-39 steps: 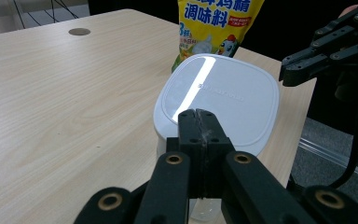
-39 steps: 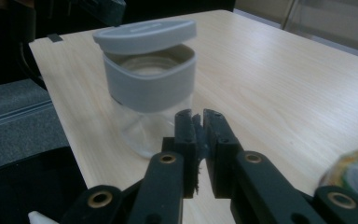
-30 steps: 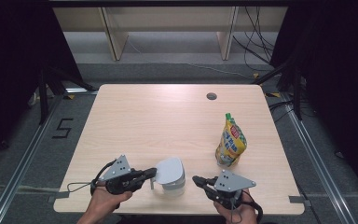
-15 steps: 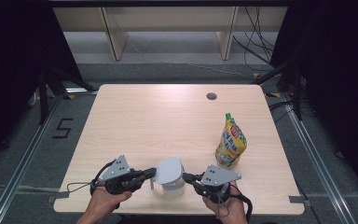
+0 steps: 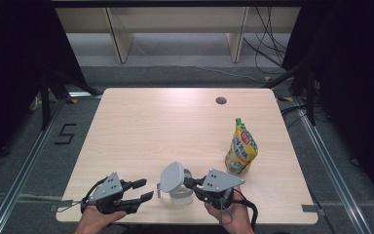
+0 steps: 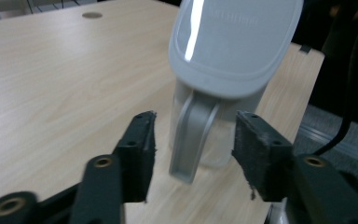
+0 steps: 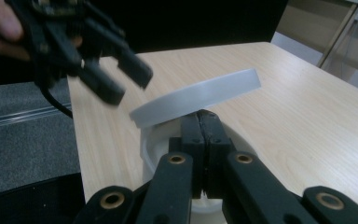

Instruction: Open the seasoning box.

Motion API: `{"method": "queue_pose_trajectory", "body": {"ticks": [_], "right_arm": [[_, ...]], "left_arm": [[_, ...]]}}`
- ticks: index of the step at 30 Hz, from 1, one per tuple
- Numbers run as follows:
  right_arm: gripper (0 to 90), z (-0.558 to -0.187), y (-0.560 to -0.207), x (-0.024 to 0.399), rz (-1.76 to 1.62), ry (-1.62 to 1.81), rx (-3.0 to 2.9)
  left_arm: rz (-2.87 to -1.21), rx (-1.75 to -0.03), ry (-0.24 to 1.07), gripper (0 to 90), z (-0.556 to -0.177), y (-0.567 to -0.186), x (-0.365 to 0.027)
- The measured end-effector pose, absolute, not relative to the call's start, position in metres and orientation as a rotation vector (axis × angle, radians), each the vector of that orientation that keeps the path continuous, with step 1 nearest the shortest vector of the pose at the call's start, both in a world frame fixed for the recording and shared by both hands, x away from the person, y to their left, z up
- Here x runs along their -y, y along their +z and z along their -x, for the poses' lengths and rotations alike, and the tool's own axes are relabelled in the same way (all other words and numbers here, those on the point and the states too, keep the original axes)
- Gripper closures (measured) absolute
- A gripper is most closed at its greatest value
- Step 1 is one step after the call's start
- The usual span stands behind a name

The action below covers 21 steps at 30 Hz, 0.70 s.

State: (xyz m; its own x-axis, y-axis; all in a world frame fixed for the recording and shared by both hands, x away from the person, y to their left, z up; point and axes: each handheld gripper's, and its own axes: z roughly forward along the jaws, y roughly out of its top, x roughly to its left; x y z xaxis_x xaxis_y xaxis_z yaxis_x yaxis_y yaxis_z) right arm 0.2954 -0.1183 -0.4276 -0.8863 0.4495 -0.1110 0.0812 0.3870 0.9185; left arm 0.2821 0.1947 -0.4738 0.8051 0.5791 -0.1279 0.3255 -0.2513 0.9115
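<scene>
A clear pitcher stands at the table's near edge, its white lid tilted open.

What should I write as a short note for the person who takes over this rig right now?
Left tool: jaws have just been opening, nothing between them; it sits apart from the jug handle.
Right tool: shut, tips at the jug's rim, under the lid.
Lid: raised and tilted, not removed.
Yellow pouch: upright, untouched, beside the right tool.
Left to do, probably: finish opening the jug, then handle the pouch.

Jug clear plastic w/ glossy lid; table matt wood.
</scene>
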Motion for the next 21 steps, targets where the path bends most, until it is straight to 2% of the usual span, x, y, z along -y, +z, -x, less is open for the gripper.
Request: {"method": "queue_pose_trajectory", "body": {"ticks": [3, 8, 21], "right_arm": [[90.0, -0.294, -0.423, 0.110, -0.437, 1.505, -2.319], [90.0, -0.294, -0.419, 0.099, -0.407, 1.527, -2.319], [90.0, -0.292, -0.419, 0.086, -0.358, 1.532, -2.347]], "left_arm": [[-1.904, -0.666, 0.307, 37.4, -0.281, -0.483, -0.196], [-1.921, -0.688, 0.303, 32.3, -0.283, -0.488, -0.195], [-1.921, -0.735, 0.305, 31.2, -0.285, -0.494, -0.199]]}}
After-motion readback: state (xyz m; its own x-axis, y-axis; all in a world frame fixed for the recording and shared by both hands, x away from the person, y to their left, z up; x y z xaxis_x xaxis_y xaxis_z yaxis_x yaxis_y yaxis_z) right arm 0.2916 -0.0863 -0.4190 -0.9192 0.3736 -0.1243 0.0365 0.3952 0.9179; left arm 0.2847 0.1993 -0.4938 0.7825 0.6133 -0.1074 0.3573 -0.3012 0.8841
